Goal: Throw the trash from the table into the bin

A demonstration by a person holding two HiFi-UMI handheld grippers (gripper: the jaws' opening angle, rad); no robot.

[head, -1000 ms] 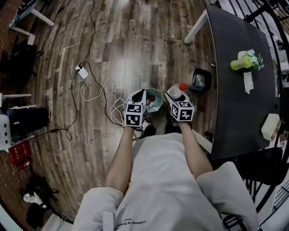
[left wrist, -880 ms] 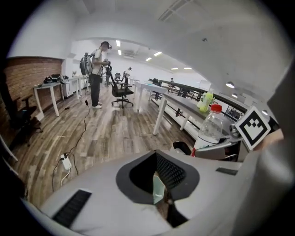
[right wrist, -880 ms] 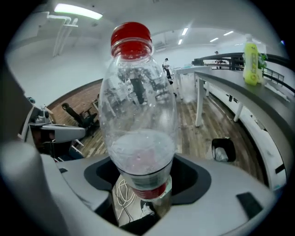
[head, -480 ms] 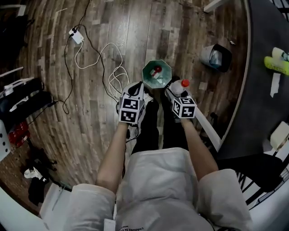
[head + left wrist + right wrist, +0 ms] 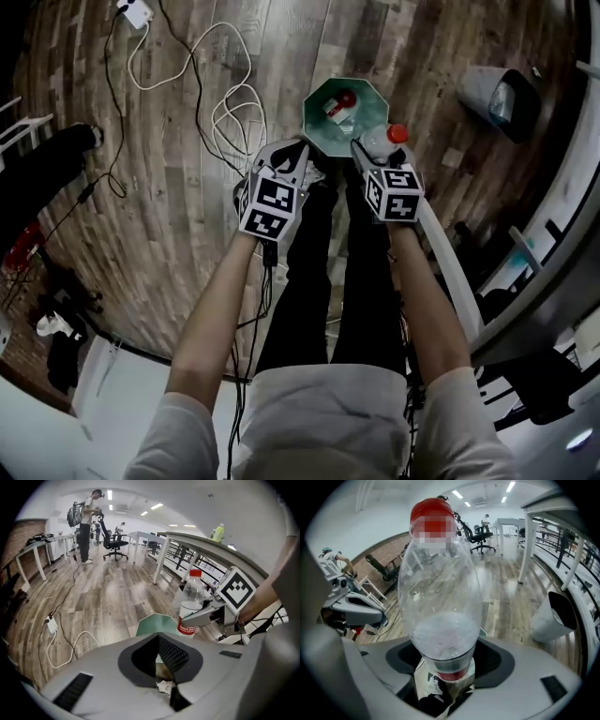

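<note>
bottle: the clear plastic bottle with a red cap (image 5: 380, 142) is clamped by its lower end in your right gripper (image 5: 371, 156), whose jaws stand wide around it.
axis: its length runs along your jaws, with the cap leading and tilted down toward the floor.
bin: the green eight-sided bin (image 5: 317, 134) stands on the wooden plank floor (image 5: 187, 187), just ahead of and below the cap. the cap hangs over its near right rim. a red-topped container (image 5: 339, 105) lies inside.
nearer hand: your right, since it carries the bottle. your left gripper (image 5: 165, 667) is at the near left rim.
left jaws: almost together, with a small white crumpled scrap (image 5: 164, 686) low in the gap. it looks pinched.
writing: the bottle's red label band has white print too small to read. the cubes bear only square markers.
</note>
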